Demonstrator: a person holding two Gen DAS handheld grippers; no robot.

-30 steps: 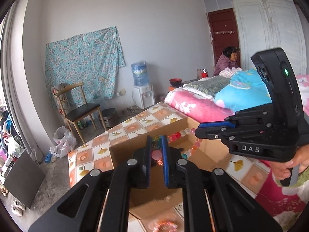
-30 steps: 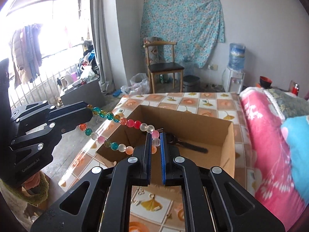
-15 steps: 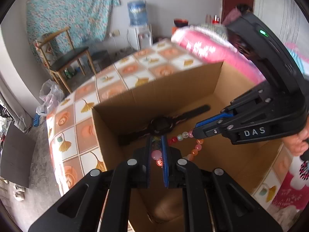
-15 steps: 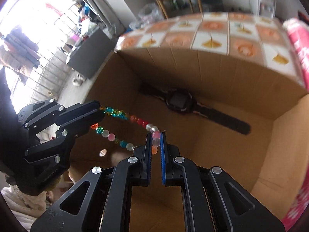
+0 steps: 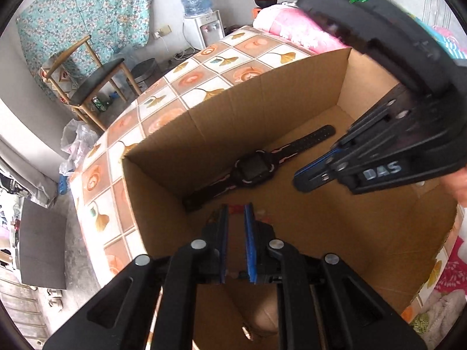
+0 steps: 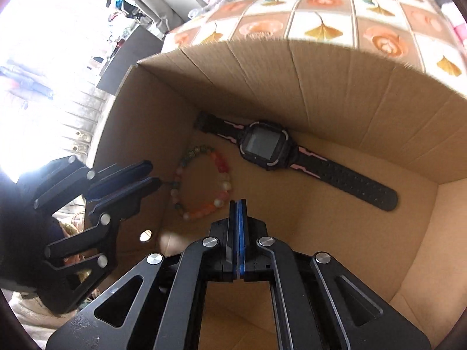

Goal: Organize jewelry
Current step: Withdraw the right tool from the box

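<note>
The bracelet [image 6: 204, 181], a loop of mixed colored beads, lies flat on the floor of the box [image 6: 335, 93], near the box's left wall as the right wrist view shows it. Just beside it, nearer the far wall, lies the watch [image 6: 264, 145], black with pink trim, its strap stretched out straight along the box floor. Bracelet and watch are close but whether they touch is hard to tell.

The left tongs [image 6: 149, 176] reach into the box from the left in the right wrist view. Their tips sit right at the bracelet's left edge, and a narrow gap shows between the two fingers; nothing is pinched between them. In the left wrist view the left tongs [image 5: 235, 207] show the same slight gap, with a few blurred beads just past the tips.

The right tongs [image 6: 238, 204] are pressed together with nothing between them, tips hovering just beside the lower right of the bracelet loop. In the left wrist view the right tongs [image 5: 303, 176] come in from the right above the box floor, near the watch [image 5: 252, 170].

The box [image 5: 233, 108] sits on a desk [image 5: 204, 67] covered with a cloth of orange flowers and ginkgo leaves
</note>
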